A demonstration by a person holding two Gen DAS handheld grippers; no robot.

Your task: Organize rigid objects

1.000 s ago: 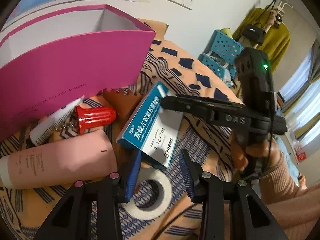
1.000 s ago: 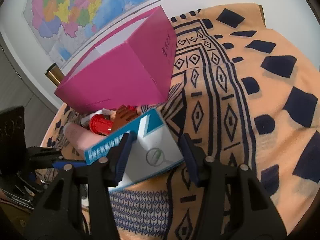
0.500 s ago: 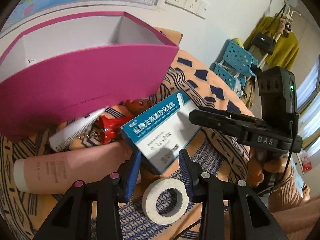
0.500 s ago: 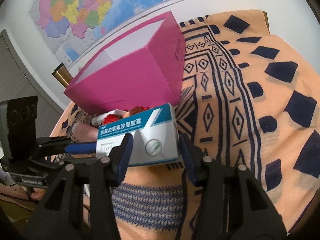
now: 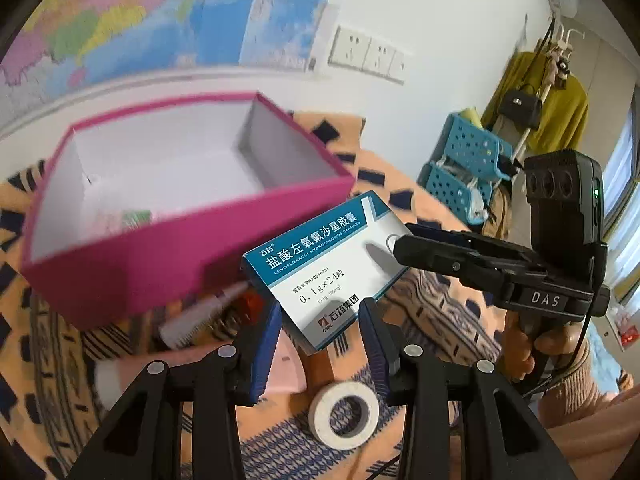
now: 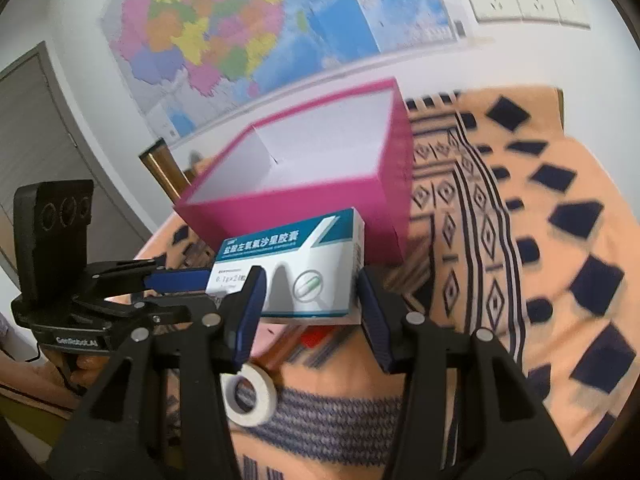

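A white and teal medicine box (image 5: 320, 272) (image 6: 288, 264) hangs in the air just in front of the open pink storage box (image 5: 160, 268) (image 6: 300, 208), about level with its rim. My left gripper (image 5: 320, 312) is shut on the near corner of the medicine box. My right gripper (image 6: 309, 280) is shut on its other end, with a blue pad against each side. In the left wrist view the right gripper's fingers (image 5: 404, 246) reach in from the right. The pink box has a white inside, and a small green and white item (image 5: 136, 218) lies in it.
On the orange patterned cloth (image 6: 520, 240) below lie a white tape roll (image 5: 346, 416) (image 6: 250, 400), a pale pink bottle (image 5: 280, 368), a white tube (image 5: 200, 316) and a red piece (image 5: 252, 304). Blue baskets (image 5: 464, 168) stand at the far right.
Both grippers have risen with the medicine box, which left the cloth and now sits level with the pink box's rim. The inside of the pink box has come into view.
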